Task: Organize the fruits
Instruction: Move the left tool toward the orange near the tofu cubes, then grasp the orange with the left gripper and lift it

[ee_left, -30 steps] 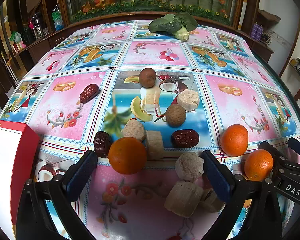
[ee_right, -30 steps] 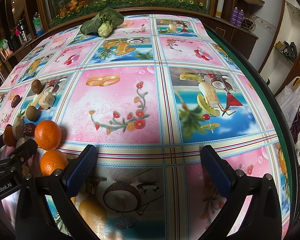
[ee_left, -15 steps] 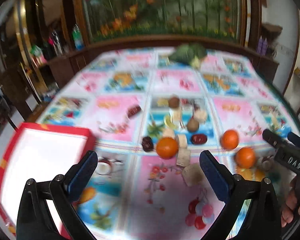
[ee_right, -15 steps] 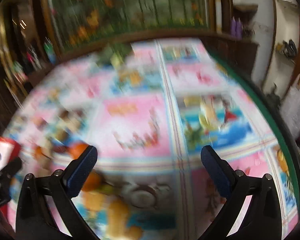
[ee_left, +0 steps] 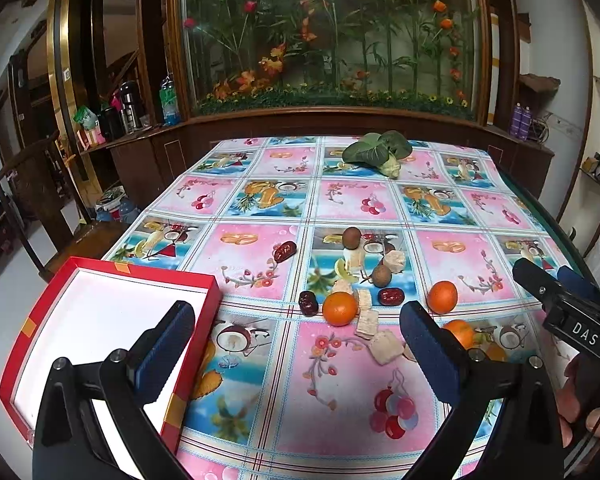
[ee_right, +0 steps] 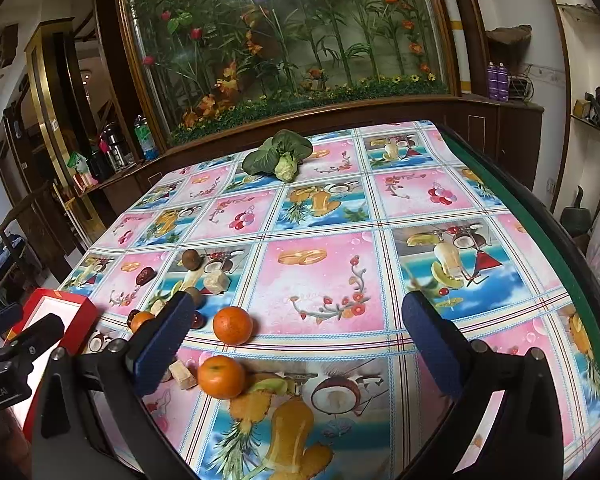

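Hovering above a table (ee_left: 340,204) covered in a bright fruit-print cloth, two hand-held grippers face a scatter of small foods, and neither carries anything. Seen from the left wrist camera, the left gripper (ee_left: 296,344) has its blue-padded jaws spread wide and empty. An open red box (ee_left: 204,312) with a white inside sits at about nine o'clock from it, at the table's near left corner. Just beyond the jaws, toward twelve o'clock, lie three oranges (ee_left: 339,308), dark red dates (ee_left: 391,296), round brown fruits (ee_left: 351,237) and pale beige cubes (ee_left: 385,346), close together and some touching. A leafy green vegetable (ee_left: 376,152) rests well apart at the far end. The right gripper (ee_right: 296,336) is likewise spread and empty; from its own camera, two of the oranges sit at about nine and ten o'clock, near its left pad. The box looks empty, so the sorting seems barely begun. Several risks follow from this layout. Oranges are round and could roll off if nudged by a pad or pinched off-centre. The tight cluster means closing on one piece could knock its neighbours. With both grippers near the same pile, they could bump each other. The soft-looking cubes might crumble under a firm squeeze.
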A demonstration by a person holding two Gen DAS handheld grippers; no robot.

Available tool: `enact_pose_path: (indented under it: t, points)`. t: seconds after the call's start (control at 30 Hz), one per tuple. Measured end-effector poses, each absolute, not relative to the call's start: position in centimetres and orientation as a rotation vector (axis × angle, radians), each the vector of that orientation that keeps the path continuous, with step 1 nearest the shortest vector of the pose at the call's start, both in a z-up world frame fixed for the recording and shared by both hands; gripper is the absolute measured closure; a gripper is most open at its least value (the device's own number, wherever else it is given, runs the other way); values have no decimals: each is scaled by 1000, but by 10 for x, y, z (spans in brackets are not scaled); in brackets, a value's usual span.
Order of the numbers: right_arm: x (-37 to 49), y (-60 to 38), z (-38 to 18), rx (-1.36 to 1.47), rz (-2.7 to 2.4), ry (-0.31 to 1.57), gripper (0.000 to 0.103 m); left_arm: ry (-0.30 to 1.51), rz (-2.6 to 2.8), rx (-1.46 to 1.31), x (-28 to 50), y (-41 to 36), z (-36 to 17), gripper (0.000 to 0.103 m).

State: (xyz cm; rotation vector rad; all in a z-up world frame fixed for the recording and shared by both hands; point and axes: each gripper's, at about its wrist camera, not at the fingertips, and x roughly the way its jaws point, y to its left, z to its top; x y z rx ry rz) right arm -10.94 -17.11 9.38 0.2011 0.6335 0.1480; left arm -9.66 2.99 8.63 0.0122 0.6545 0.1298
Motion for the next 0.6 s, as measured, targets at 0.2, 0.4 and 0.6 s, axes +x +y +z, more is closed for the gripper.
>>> enact_pose_path:
  t: [0.2, 0.4, 0.6]
  points:
    - [-110, -171, 94, 198, 151, 622, 0, 661, 133, 12, -95, 30, 85, 1]
    - [-113, -169, 96, 187, 159, 615, 0, 669, 132, 8, -95, 31, 84, 1]
    - [-114, -167, 98, 182, 168, 616, 0, 692, 138, 2, -92, 37, 77, 1]
